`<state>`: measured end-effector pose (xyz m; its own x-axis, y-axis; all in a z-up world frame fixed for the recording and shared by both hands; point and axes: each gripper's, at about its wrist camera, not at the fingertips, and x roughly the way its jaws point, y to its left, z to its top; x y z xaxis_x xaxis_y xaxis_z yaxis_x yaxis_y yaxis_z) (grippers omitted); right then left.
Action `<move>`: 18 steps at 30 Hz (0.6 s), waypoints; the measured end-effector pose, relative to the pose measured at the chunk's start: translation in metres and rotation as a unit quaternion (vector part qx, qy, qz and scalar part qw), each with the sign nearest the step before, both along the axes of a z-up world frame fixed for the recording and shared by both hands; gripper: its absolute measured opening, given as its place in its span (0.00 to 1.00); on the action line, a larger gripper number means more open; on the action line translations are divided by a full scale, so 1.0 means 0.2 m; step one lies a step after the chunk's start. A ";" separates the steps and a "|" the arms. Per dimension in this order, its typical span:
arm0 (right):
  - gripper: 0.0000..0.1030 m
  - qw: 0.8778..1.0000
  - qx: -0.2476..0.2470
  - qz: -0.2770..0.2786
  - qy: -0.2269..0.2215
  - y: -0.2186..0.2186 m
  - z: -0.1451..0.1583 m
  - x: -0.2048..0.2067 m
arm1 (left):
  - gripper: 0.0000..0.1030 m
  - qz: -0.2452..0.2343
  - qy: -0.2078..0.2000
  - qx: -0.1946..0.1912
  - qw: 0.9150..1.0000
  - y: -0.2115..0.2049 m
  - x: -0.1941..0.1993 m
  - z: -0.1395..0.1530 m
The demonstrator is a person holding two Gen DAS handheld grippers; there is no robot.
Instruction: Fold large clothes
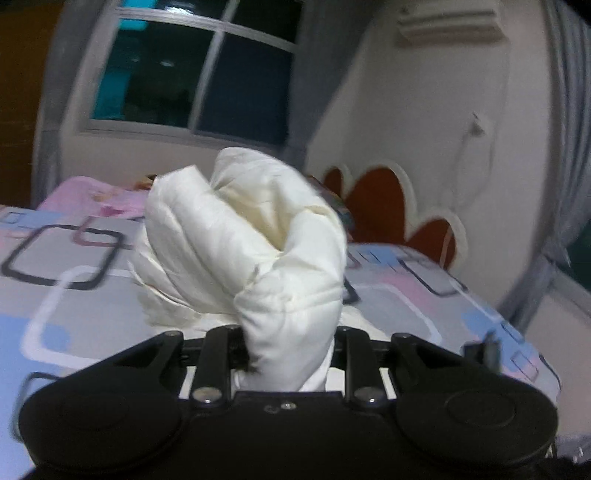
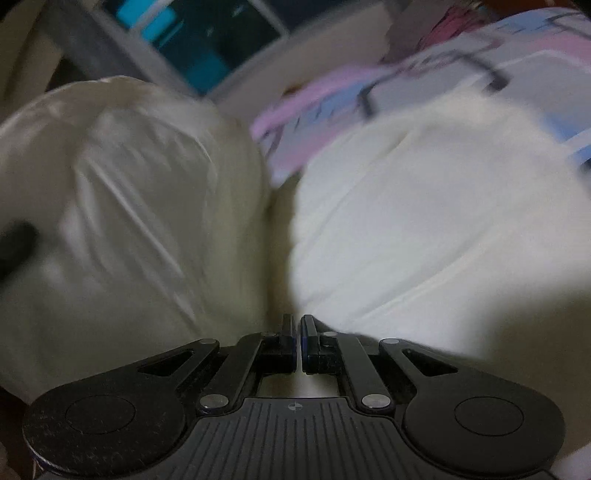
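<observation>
The left hand-held gripper [image 1: 288, 354] is closed on a thick bunch of the cream padded garment [image 1: 251, 243]. The jaws stand at a narrow gap with the fabric compressed between them. The gathered cloth rises out of the jaws at lower centre of the left wrist view and fills the middle of the frame as a twisted roll. Judged from this, the bunch is held high so that the rest of the garment hangs clear of the bed [image 1: 74, 280] and can be laid out for a fold.

The right hand-held gripper [image 2: 298, 343] has its jaws fully together at lower centre of the right wrist view. A thin light strip shows between the pads, but whether a layer of cloth is pinched there cannot be told. The garment [image 2: 406, 221] lies immediately beyond the fingertips, spread over the right half of the frame. A second, more crumpled mass of it stands at the left of the frame. Both are blurred.

The garment rests on the bed, whose cover carries a pattern of blue, pink and grey squares. In the left wrist view, a pink pillow [image 1: 99, 195] lies at the far left edge of the bed. Behind it are a dark window [image 1: 192, 74], a red and white headboard [image 1: 391, 206] at centre right, and an air conditioner [image 1: 448, 26] at upper right.

The fold is judged to be at an early stage: the garment is bunched, not flat.
</observation>
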<state>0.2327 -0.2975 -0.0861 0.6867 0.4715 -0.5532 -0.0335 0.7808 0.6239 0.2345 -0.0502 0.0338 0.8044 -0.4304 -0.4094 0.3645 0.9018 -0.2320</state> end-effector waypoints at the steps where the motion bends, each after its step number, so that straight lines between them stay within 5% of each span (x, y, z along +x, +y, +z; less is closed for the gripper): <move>1: 0.04 1.000 0.003 -0.015 0.000 -0.11 0.01 -0.01 | 0.22 -0.008 0.005 0.007 1.000 -0.07 0.01 -0.02; 9: 0.04 0.994 0.010 -0.099 0.037 -0.76 -0.05 -0.16 | 0.34 -0.068 0.082 0.048 0.993 -0.60 0.15 -0.24; 11: 0.04 0.993 0.010 -0.108 0.046 -0.84 -0.08 -0.20 | 0.68 -0.083 0.106 0.040 0.990 -0.67 0.17 -0.31; 13: 0.04 0.992 0.015 -0.115 0.058 -0.88 -0.11 -0.22 | 0.89 -0.102 0.123 0.019 0.987 -0.71 0.17 -0.38; 18: 0.04 0.990 0.027 -0.122 0.071 -0.96 -0.13 -0.26 | 0.89 -0.115 0.156 0.006 0.981 -0.72 0.21 -0.52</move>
